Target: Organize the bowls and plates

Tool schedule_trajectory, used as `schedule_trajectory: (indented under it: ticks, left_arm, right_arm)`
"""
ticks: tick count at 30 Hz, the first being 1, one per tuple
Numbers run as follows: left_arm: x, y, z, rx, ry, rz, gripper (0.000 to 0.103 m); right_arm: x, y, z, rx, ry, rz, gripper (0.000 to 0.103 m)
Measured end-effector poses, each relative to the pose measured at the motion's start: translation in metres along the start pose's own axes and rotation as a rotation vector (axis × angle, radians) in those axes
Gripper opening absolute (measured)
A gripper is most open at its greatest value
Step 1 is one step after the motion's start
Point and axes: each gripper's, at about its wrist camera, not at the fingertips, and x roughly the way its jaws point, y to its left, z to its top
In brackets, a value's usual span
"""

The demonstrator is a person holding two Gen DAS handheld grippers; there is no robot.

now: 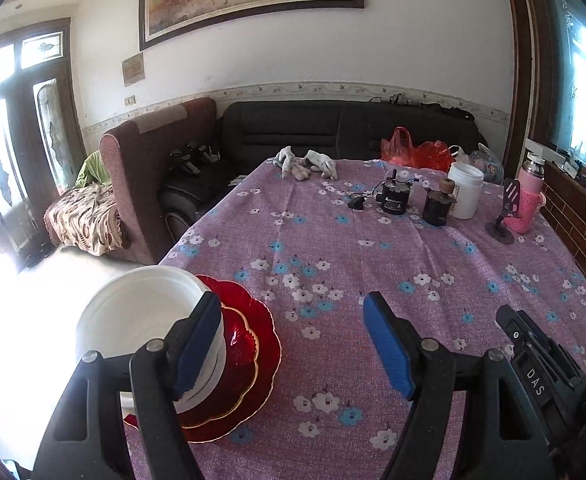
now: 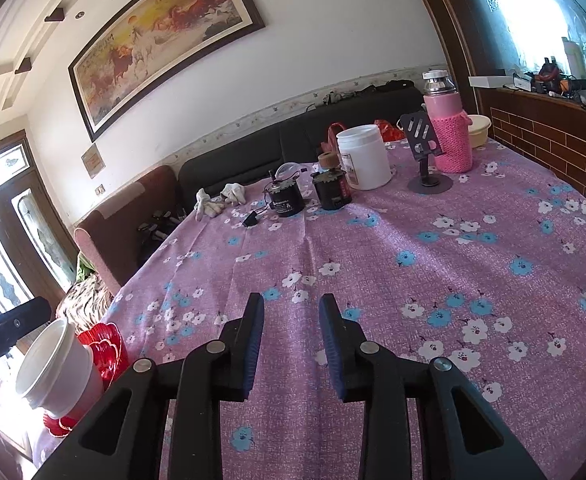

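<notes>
Left tool [image 1: 293, 344] half-hiding white bowl [image 1: 141, 316]

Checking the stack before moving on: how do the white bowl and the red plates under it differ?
The white bowl is deep, plain and opaque; the red plates are flat, glossy and scallop-edged with gold rims. The bowl sits on top; the plates lie beneath on the tablecloth. Both are round, stacked together near the table's edge.

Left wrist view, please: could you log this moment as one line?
stack: white bowls on red plates | left tongs: open, empty | right tongs: open, empty, over tablecloth
</notes>
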Motion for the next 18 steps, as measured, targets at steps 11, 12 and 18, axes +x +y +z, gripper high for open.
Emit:
schedule_trajectory:
  ticks: [11, 12, 18]
  left_arm:
    - [-0.004, -0.002, -0.006, -0.005, -0.013, -0.001, 0.085]
    - [-0.004, -0.003, -0.007, -0.002, -0.012, 0.002, 0.085]
    - [-0.01, 0.006, -0.014, 0.014, -0.012, 0.001, 0.085]
  right_arm:
    - [0.0, 0.002, -0.005, -0.018, -0.016, 0.011, 0.052]
    - [0.001, 0.003, -0.005, -0.021, -0.015, 0.009, 0.052]
    - [-0.005, 0.016, -0.007, -0.057, -0.025, 0.05, 0.052]
